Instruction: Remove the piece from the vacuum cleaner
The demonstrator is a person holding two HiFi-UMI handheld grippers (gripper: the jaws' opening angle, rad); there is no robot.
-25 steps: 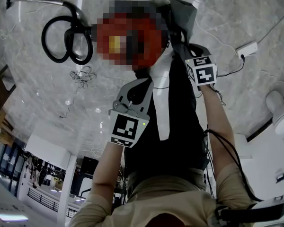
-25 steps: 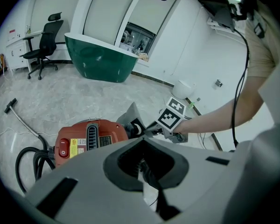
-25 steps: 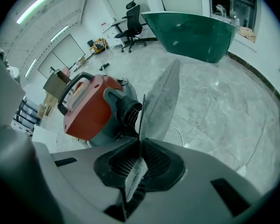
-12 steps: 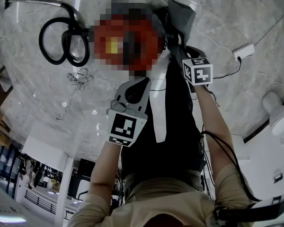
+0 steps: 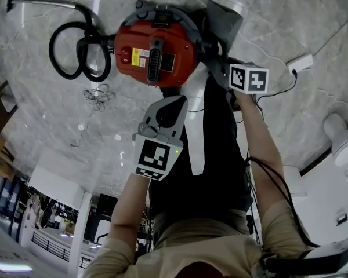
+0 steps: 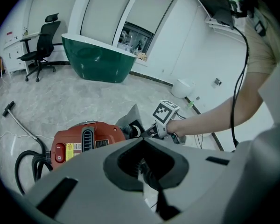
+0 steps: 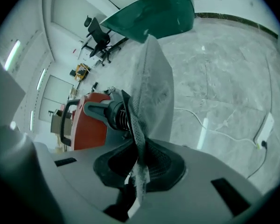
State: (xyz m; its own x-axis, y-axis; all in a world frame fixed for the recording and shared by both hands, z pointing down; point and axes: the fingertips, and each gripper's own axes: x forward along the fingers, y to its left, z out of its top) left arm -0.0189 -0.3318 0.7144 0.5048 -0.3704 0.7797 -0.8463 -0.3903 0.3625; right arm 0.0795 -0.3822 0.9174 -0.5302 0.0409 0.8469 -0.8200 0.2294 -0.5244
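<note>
Grey cloth bag sits on the side port of the red vacuum cleaner on the floor, its length running straight away from the right gripper, which pinches its edge, while the left gripper is closed, empty.

Both bare forearms reach forward. The left grey two-jaw gripper has its jaws pressed together, while the right grey two-jaw gripper is clamped on a grey mesh fabric bag.
</note>
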